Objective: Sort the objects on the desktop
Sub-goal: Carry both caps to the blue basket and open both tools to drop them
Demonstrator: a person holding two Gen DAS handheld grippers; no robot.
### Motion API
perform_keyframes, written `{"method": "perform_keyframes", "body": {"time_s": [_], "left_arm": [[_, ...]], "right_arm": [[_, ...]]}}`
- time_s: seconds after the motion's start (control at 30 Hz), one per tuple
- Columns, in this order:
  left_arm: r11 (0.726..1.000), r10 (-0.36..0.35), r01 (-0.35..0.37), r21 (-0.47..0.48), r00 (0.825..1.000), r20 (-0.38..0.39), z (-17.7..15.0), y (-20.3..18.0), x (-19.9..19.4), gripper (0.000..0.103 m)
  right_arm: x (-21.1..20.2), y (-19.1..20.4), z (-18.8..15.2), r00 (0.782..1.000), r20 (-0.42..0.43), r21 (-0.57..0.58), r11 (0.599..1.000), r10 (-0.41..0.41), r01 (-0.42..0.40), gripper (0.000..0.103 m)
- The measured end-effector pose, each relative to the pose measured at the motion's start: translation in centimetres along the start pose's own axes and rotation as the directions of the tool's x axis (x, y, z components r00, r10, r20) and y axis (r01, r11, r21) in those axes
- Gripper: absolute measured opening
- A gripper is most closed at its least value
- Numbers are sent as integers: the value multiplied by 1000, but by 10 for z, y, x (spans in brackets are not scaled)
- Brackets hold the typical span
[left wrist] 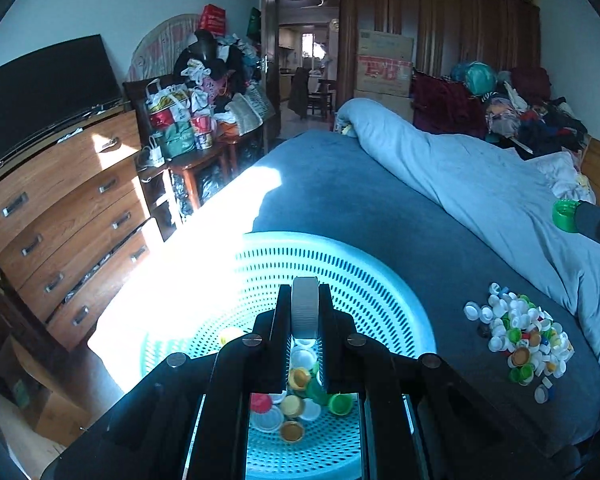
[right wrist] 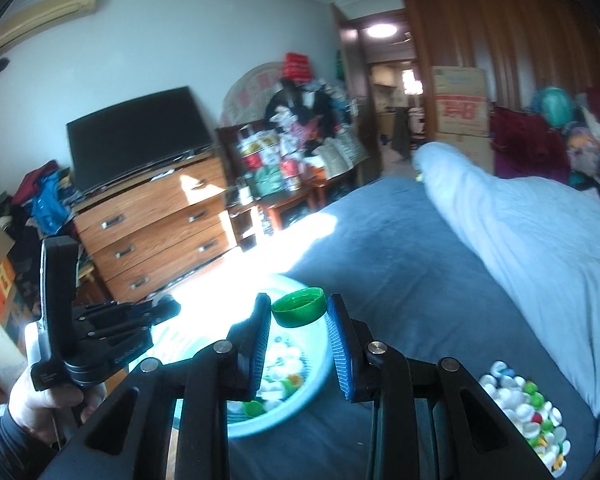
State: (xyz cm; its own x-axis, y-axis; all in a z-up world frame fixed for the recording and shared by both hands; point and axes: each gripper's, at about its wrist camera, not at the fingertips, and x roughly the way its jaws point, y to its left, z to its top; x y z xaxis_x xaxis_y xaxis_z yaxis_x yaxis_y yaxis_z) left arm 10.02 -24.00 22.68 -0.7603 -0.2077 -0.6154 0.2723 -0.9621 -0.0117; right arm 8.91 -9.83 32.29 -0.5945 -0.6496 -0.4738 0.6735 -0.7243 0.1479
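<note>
Left hand-held gripper (left wrist: 305, 312) clamped edge-on across a grey-white ribbed cap (left wrist: 305, 306), poised over the perforated turquoise basket (left wrist: 380, 292) that rests on the blue bed (left wrist: 380, 200). Right hand-held gripper (right wrist: 299, 314) closed on a green screw cap (right wrist: 299, 307), its pads bearing on opposite points of the ribbed skirt, open side up, above the same basket. Sorted caps (left wrist: 296, 396) lie in the basket's bottom; the unsorted pile of caps (left wrist: 520, 340) lies on the bed just beside it, to the right.

Handling, as judged: the caps are light, rigid plastic shells, not fragile, but smooth enough to squirt out of a skewed pinch. The ribbed skirt offers the best purchase; a grip across the full diameter, pads square to the rim, appears soundest. The soft bedding beneath the pile will probably yield under a descending finger, so neighbouring caps may shift or tip.
</note>
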Motion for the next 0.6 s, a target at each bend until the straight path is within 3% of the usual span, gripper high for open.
{"method": "perform_keyframes", "body": {"time_s": [0.27,0.6], "left_arm": [[999,3,-5,-35,997,-80,5,24,22,8],[999,-16,10,-35,987,-160,0,34,46,8]], "right_arm": [[49,21,8,989,-124,7,997,83,-83,32],[101,31,2,955,-260,50,990,140,-132,32]]}}
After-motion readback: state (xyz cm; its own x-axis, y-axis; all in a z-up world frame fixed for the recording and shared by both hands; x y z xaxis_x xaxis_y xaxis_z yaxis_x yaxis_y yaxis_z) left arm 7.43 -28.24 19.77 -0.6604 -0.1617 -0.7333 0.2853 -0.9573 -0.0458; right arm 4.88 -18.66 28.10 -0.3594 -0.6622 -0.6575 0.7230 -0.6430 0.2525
